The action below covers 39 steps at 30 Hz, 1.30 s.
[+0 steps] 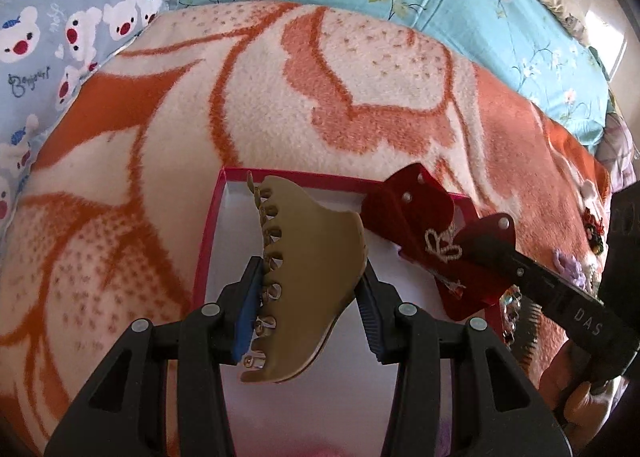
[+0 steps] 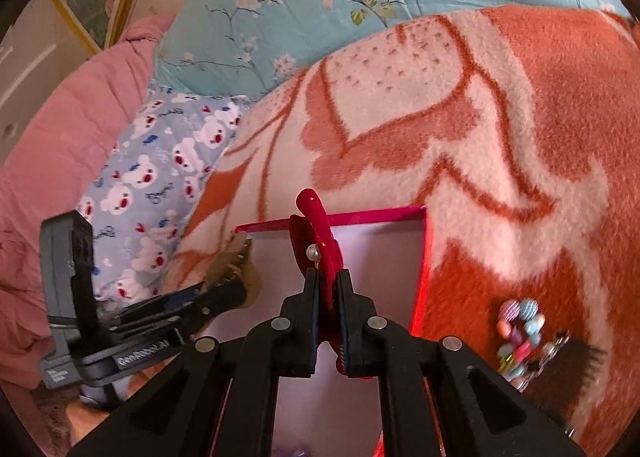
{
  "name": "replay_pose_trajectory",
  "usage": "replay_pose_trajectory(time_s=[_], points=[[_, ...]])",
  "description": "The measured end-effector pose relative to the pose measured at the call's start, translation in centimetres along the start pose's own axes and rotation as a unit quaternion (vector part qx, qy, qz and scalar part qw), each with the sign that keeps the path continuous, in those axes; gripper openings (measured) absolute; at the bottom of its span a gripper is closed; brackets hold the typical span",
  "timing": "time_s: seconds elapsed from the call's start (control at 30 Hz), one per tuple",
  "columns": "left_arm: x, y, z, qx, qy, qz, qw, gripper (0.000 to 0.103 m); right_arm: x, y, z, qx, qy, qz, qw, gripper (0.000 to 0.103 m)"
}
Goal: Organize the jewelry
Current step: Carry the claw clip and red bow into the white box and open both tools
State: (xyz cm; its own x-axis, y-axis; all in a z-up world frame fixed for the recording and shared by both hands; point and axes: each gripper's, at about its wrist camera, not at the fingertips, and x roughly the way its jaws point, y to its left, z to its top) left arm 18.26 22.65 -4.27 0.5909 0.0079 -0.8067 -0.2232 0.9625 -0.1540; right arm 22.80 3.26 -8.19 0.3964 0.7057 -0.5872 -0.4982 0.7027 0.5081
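While both tools hang over the box [image 1: 208,241], left tool [image 1: 310,289] gripping tan claw clip [image 1: 316,257], right tool [image 2: 328,289] clamped on red bow clip [image 2: 320,233], next probably lower and release.

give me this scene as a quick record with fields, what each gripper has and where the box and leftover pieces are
surface: orange and cream fleece blanket
container: shallow white box with pink rim, open, lying on the blanket
left gripper: shut on tan plastic claw hair clip, over the box
right gripper: shut on red velvet bow hair clip with pearls, over the box
outside box: pastel button-covered hair accessory on the blanket, on the right in the right wrist view
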Motion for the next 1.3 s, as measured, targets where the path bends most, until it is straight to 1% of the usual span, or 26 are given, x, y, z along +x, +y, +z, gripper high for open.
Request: replay_pose_trajectory(time_s=[0.07, 0.2, 0.43, 0.5, 0.57, 0.67, 0.83, 0.93, 1.0, 1.07, 1.23, 1.3], points=[[0.7, 0.0, 0.1, -0.005, 0.006, 0.000, 1.0000, 0.043, 0.4, -0.6, 0.1, 0.003, 0.002, -0.010, 1.000, 0.007], [2.0, 0.1, 0.0, -0.009, 0.022, 0.000, 0.9997, 0.043, 0.7, -1.5, 0.1, 0.006, 0.003, -0.018, 1.000, 0.007], [2.2, 0.0, 0.0, -0.003, 0.024, 0.003, 0.9997, 0.043, 0.9, -1.6, 0.1, 0.003, 0.001, -0.024, 1.000, 0.008], [2.5, 0.0, 0.0, -0.004, 0.031, 0.007, 0.9995, 0.045, 0.9, -1.7, 0.1, 0.006, 0.002, -0.025, 1.000, 0.012], [2.6, 0.2, -0.1, -0.008, 0.034, 0.005, 0.9994, 0.046, 0.9, -1.9, 0.1, 0.010, 0.002, -0.024, 1.000, 0.013], [2.4, 0.6, -0.2, -0.014, 0.031, 0.004, 0.9994, 0.056, 0.7, -2.0, 0.1, 0.013, 0.002, -0.022, 1.000, 0.015], [2.1, 0.9, -0.3, -0.017, 0.033, 0.005, 0.9993, 0.058, 0.4, -1.9, 0.1, 0.015, 0.000, -0.022, 1.000, 0.018], [2.0, 0.8, -0.4, -0.016, 0.033, 0.006, 0.9993, 0.058, 0.1, -1.7, 0.1, 0.016, -0.003, -0.019, 1.000, 0.024], [1.9, 0.8, -0.5, -0.016, 0.034, 0.007, 0.9993, 0.066, 0.0, -1.6, 0.0, 0.015, -0.003, -0.018, 1.000, 0.027], [1.6, 0.8, -0.5, -0.016, 0.032, 0.008, 0.9993, 0.069, 0.0, -1.5, 0.1, 0.014, -0.002, -0.018, 1.000, 0.029], [0.4, 0.9, -0.7, -0.020, 0.024, 0.005, 0.9995, 0.070, -0.8, -1.5, 0.0, 0.015, -0.006, -0.019, 1.000, 0.030], [-0.4, 0.9, -0.8, -0.021, 0.018, 0.002, 0.9996, 0.070, -1.4, -1.6, -0.2, 0.018, -0.010, -0.021, 1.000, 0.037]])
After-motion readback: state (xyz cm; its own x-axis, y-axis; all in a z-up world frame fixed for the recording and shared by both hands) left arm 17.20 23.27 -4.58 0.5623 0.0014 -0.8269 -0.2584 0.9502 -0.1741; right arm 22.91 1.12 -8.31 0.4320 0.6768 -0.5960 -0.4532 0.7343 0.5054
